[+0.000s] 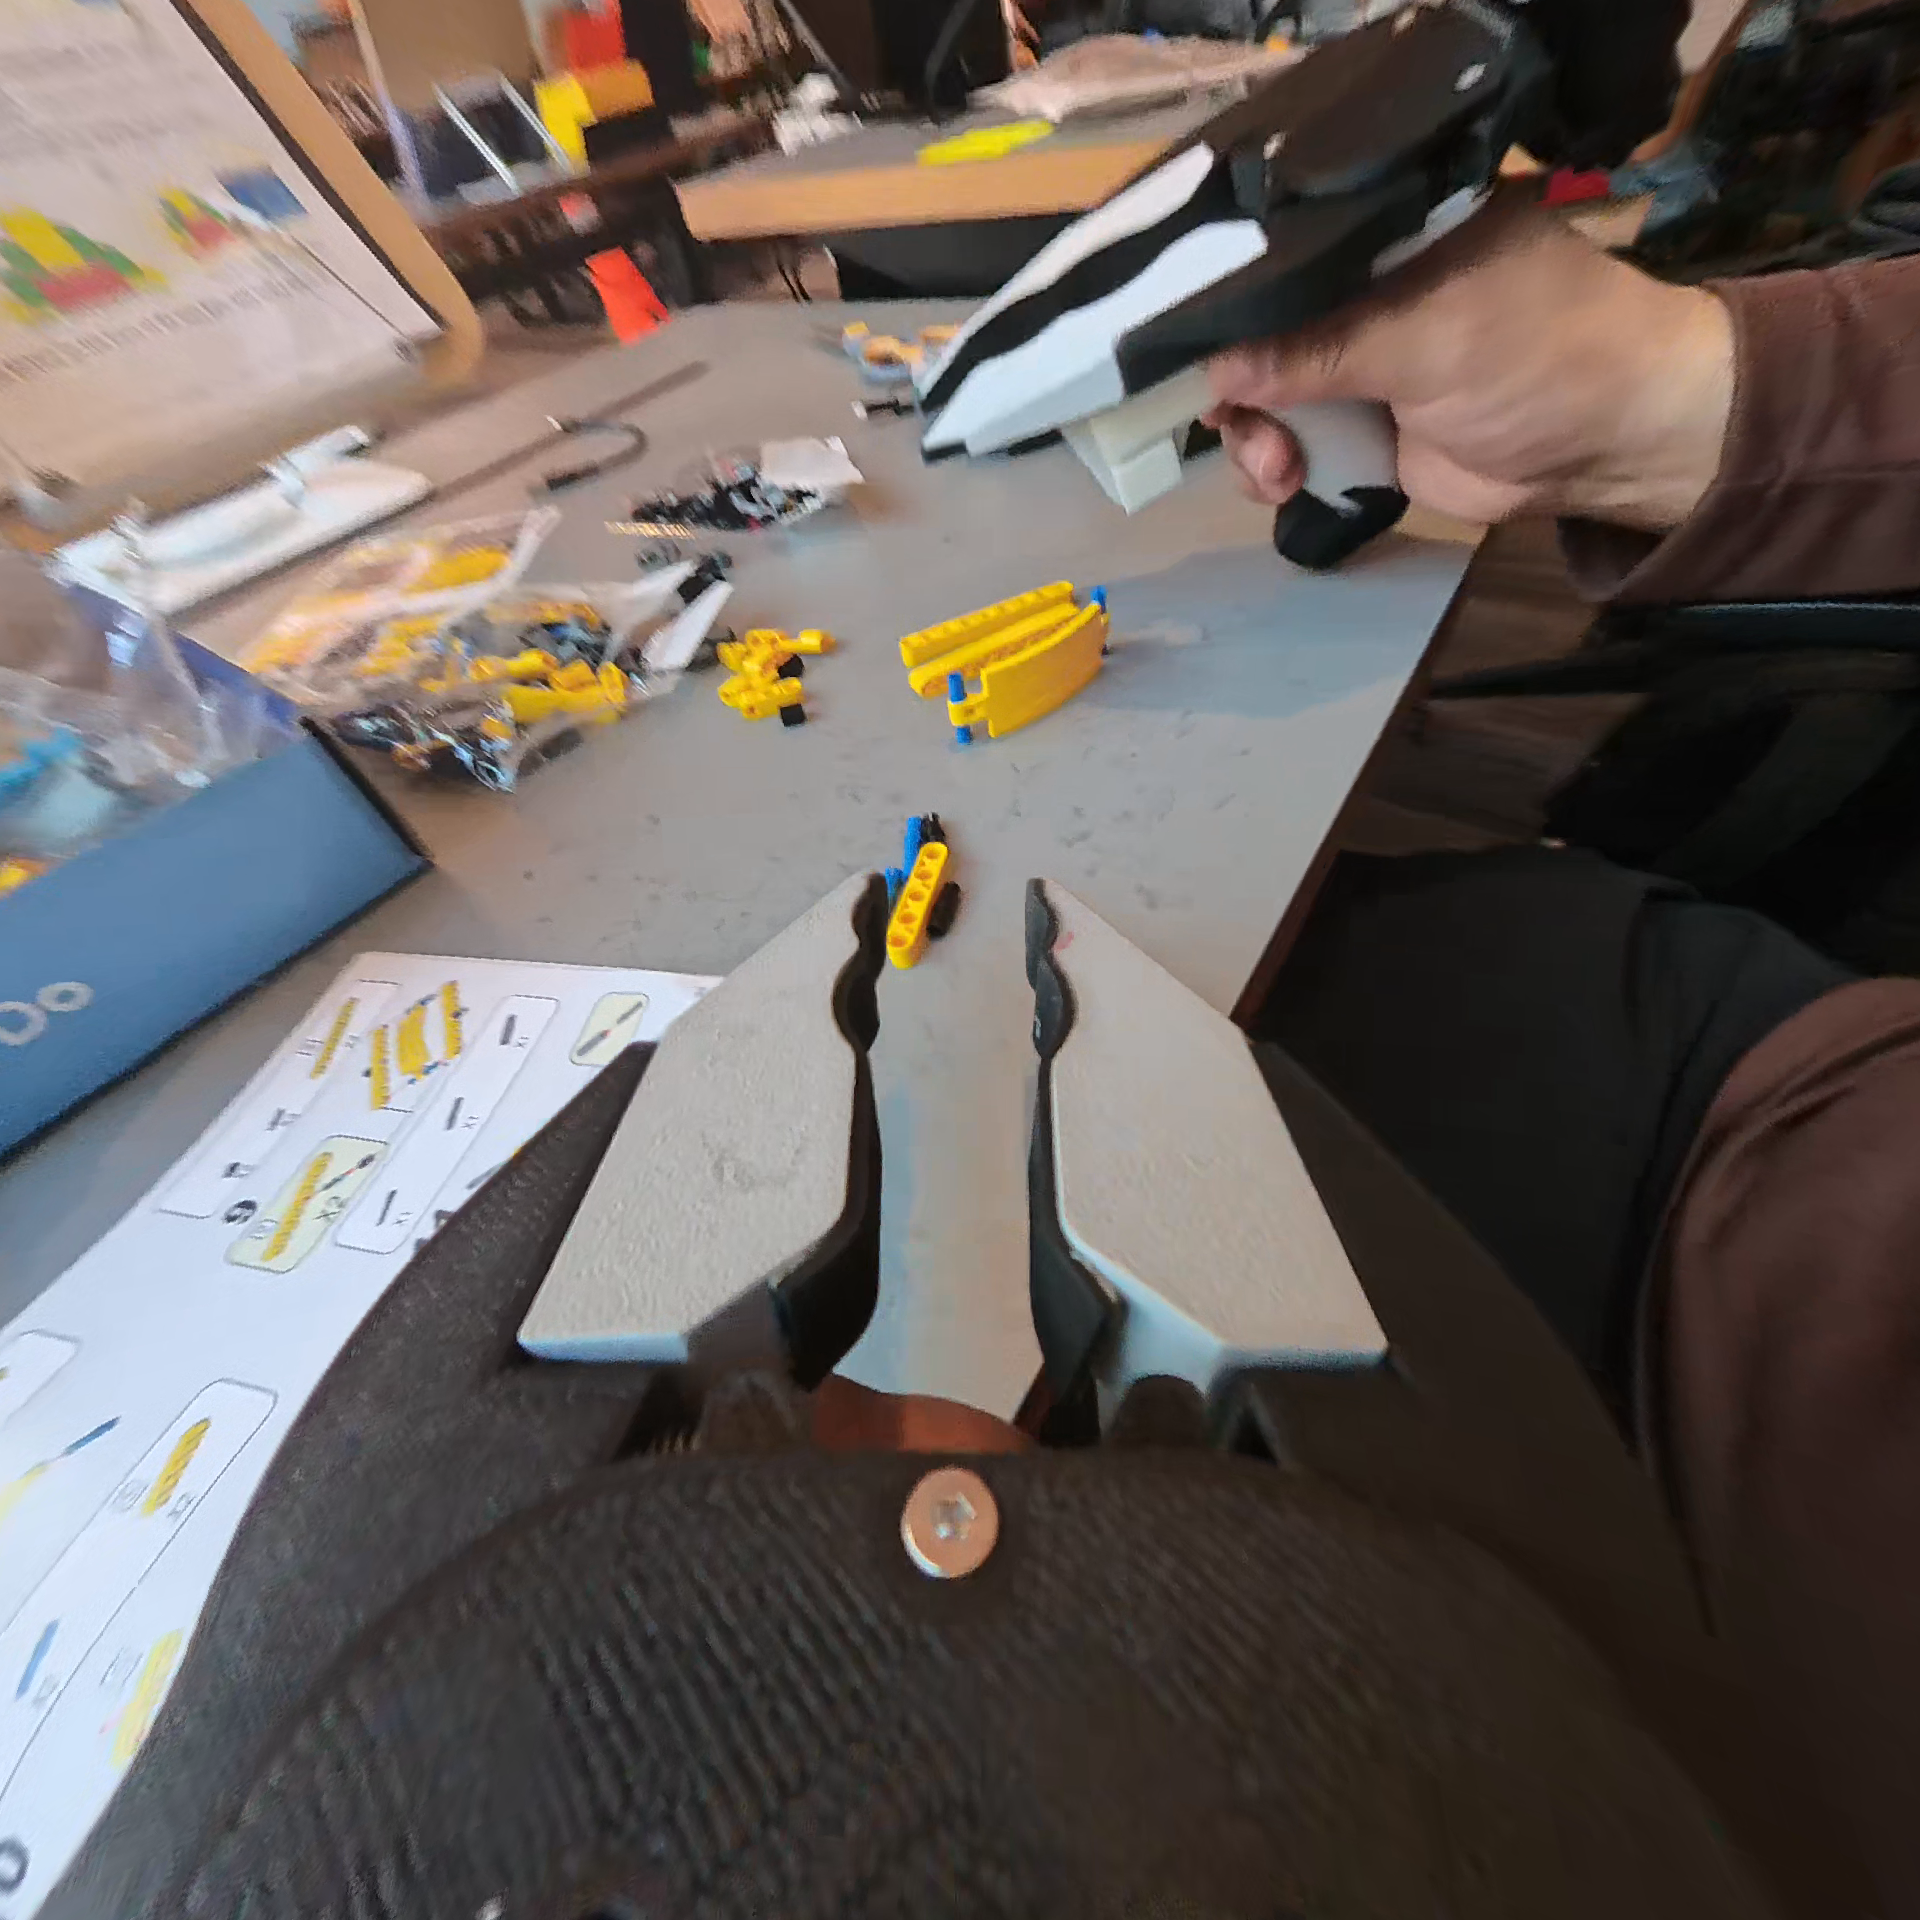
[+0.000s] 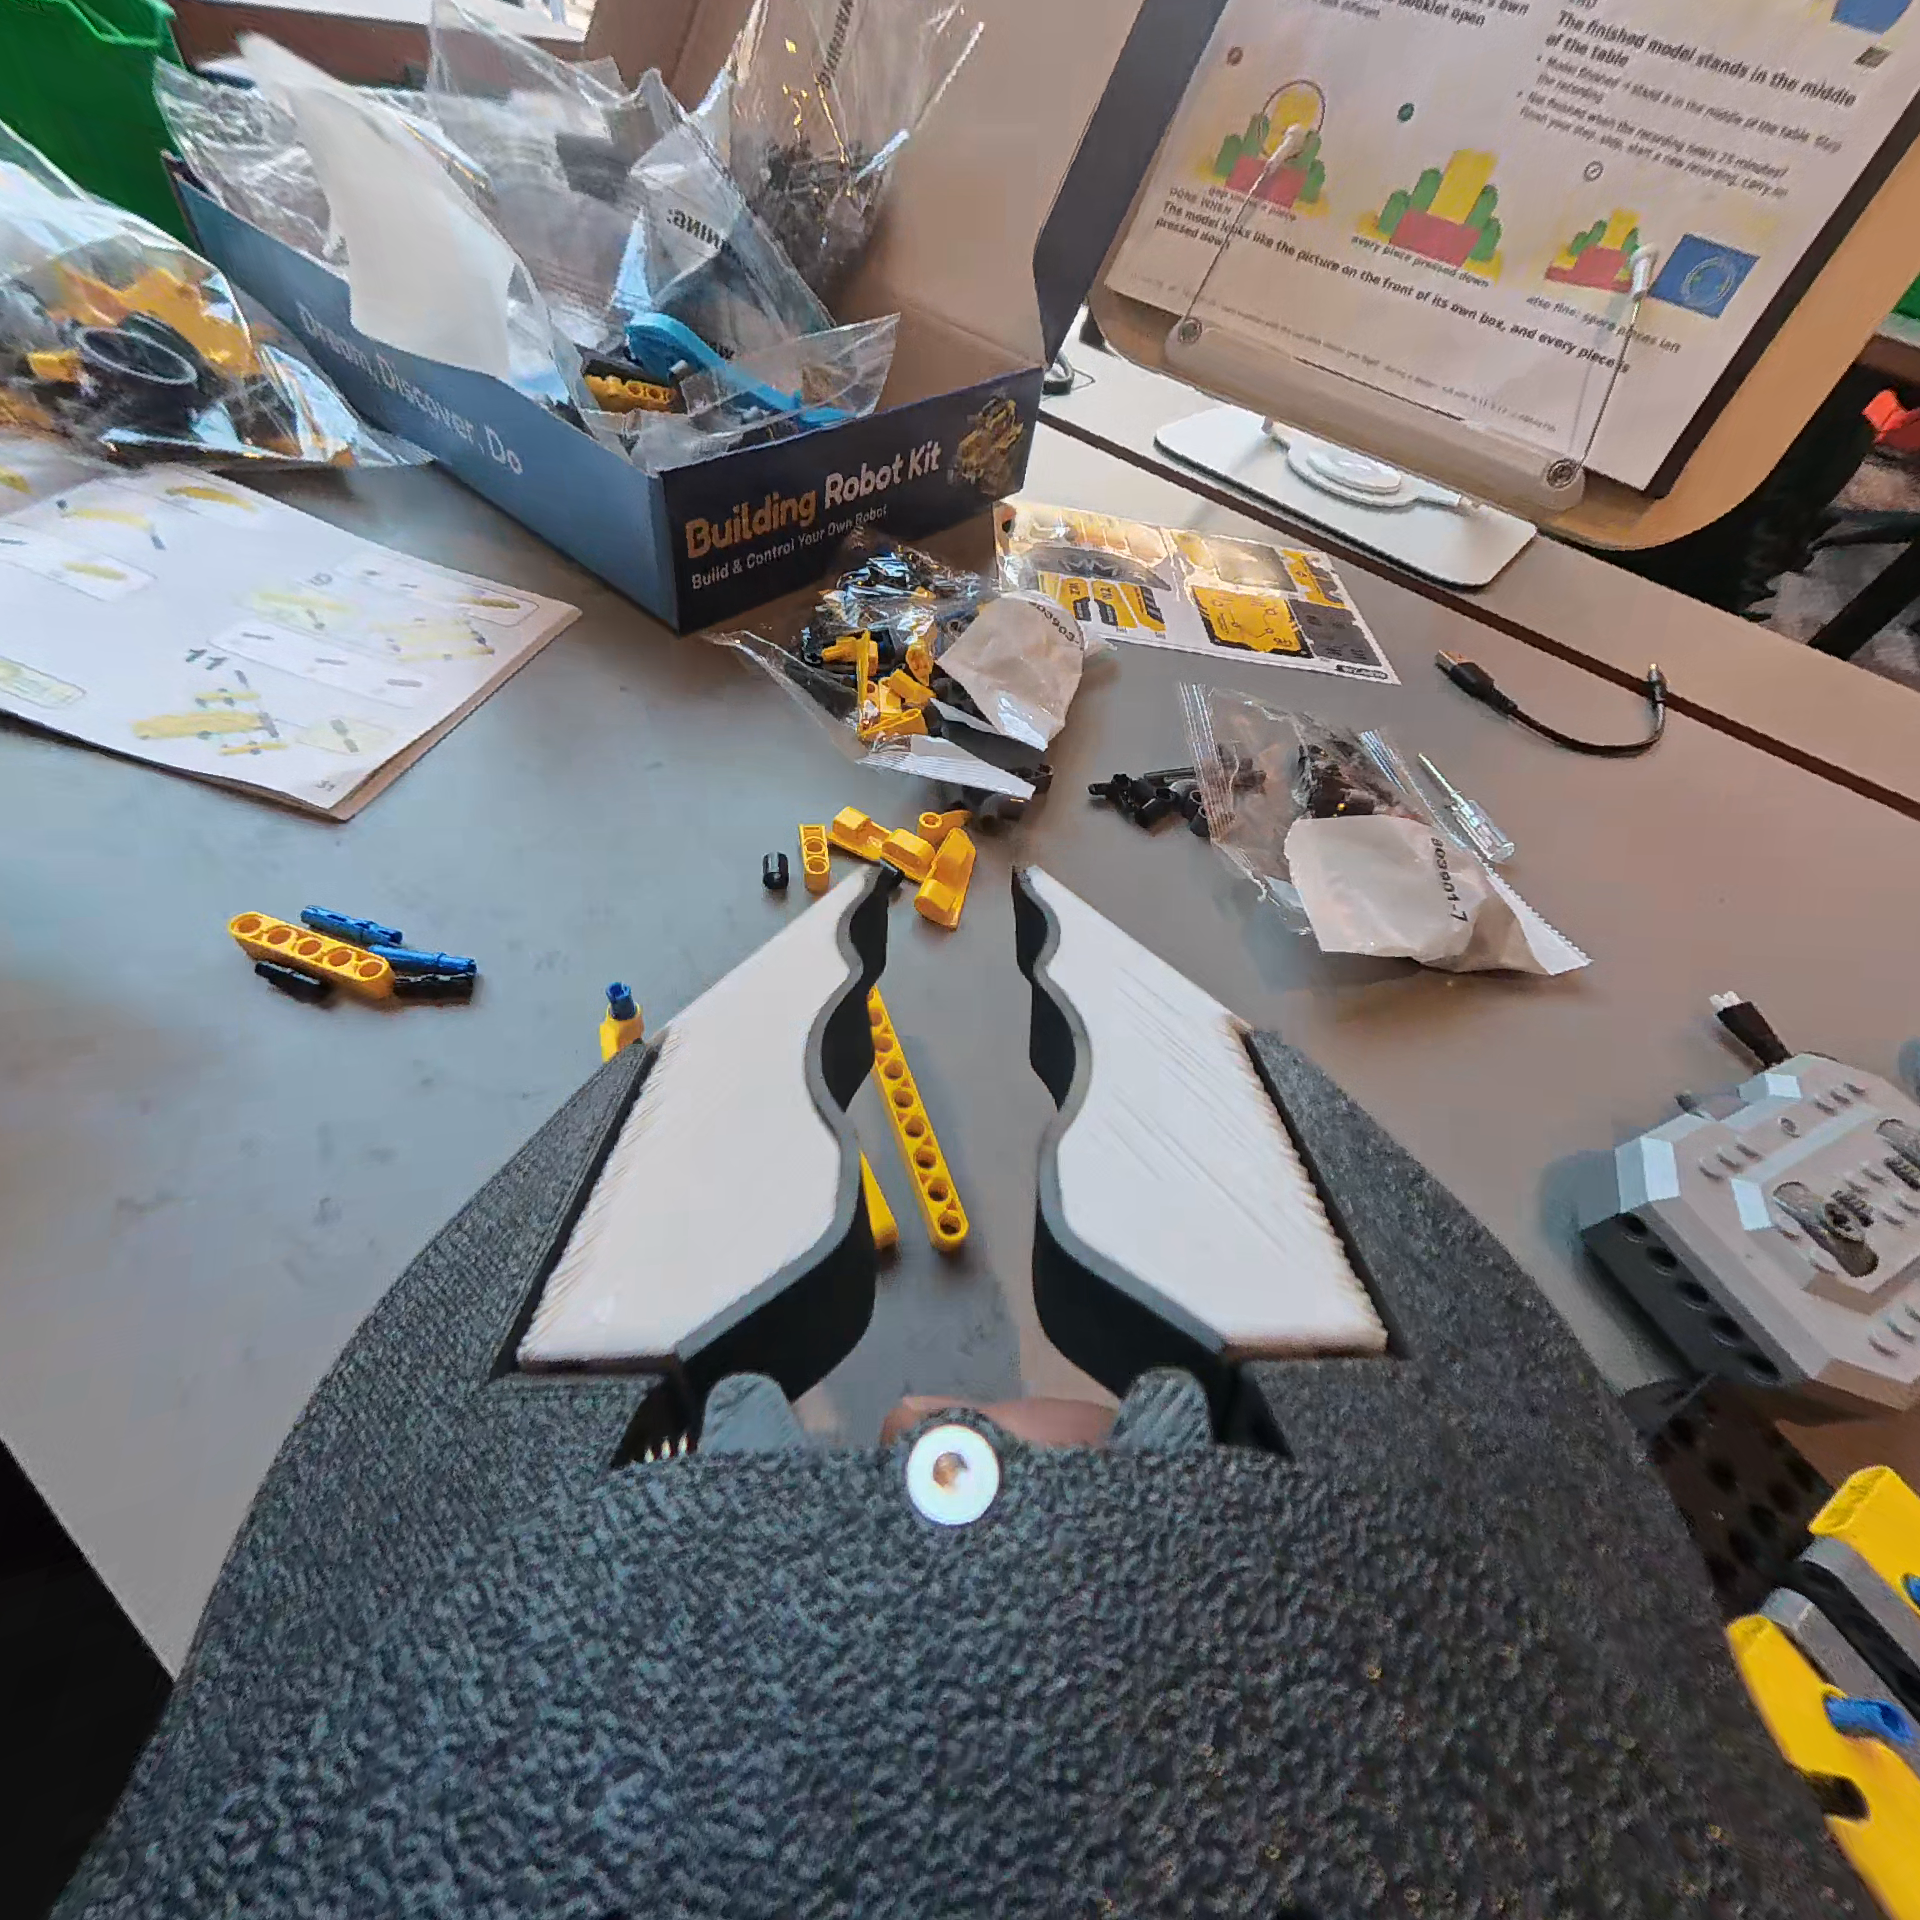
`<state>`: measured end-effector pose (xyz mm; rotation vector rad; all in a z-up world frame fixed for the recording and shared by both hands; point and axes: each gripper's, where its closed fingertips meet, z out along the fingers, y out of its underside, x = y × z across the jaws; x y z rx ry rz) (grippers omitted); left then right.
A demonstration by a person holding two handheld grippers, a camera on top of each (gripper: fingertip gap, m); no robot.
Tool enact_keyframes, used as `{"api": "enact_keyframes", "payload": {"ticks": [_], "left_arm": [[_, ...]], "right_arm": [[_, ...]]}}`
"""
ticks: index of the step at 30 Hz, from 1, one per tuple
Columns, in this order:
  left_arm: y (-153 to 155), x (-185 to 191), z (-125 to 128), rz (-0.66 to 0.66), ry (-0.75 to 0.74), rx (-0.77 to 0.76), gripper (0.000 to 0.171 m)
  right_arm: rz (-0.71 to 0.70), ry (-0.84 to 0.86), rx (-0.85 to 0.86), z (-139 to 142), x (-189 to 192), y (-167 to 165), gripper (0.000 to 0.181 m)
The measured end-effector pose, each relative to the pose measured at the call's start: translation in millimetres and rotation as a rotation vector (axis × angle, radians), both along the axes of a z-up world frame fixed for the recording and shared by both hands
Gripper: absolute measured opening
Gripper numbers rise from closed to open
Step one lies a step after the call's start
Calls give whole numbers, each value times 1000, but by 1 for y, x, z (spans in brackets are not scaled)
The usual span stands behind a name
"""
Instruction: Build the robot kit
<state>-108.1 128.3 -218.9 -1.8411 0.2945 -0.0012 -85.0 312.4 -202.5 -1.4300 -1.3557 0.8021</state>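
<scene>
My left gripper (image 1: 948,899) is open and empty, low over the grey table (image 1: 675,831). A short yellow beam with blue and black pins (image 1: 918,896) lies just ahead, near its left fingertip. Farther off lie a yellow beam-and-panel assembly (image 1: 1003,655) and small yellow connectors (image 1: 769,673). My right gripper (image 2: 943,883) is open and empty above a long yellow beam (image 2: 914,1122) that lies between its fingers. Loose yellow connectors (image 2: 904,847) lie at its tips. The short yellow beam with pins (image 2: 312,951) lies to the left. The right gripper also shows in the left wrist view (image 1: 1143,312), held in a hand.
A blue kit box (image 2: 727,499) full of plastic bags stands at the back left, with an instruction booklet (image 2: 239,634) beside it. Bags of parts (image 2: 925,665), a sticker sheet (image 2: 1195,592), a black cable (image 2: 1548,717) and a grey motor block (image 2: 1766,1226) lie around. A propped board (image 2: 1507,208) stands behind. My hands' fingertips stand some 20 centimetres from each other.
</scene>
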Motion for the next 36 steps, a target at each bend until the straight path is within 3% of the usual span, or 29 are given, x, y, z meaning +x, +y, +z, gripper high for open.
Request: {"api": "enact_keyframes", "payload": {"ticks": [3,7,10,16,20,30,36], "left_arm": [[-4,5,7,42,24,112,16],[1,14,5,14,8,106,18],[3,17,23,-13,-55,166,19],[0,2,37,-61,-185,181,21],[-7,-14,56,-79,-188,254,18],[-7,-13,62,-218,-460,245,16],[-7,-11,58,-205,-454,236,17]], "right_arm": [[-6,15,-39,-1,0,4,24],[-3,45,-17,3,0,6,23],[1,51,-11,4,1,5,23],[10,49,-13,4,1,4,23],[-10,44,-56,2,0,12,22],[4,174,-160,17,-1,29,20],[50,158,-120,16,2,17,20]]}}
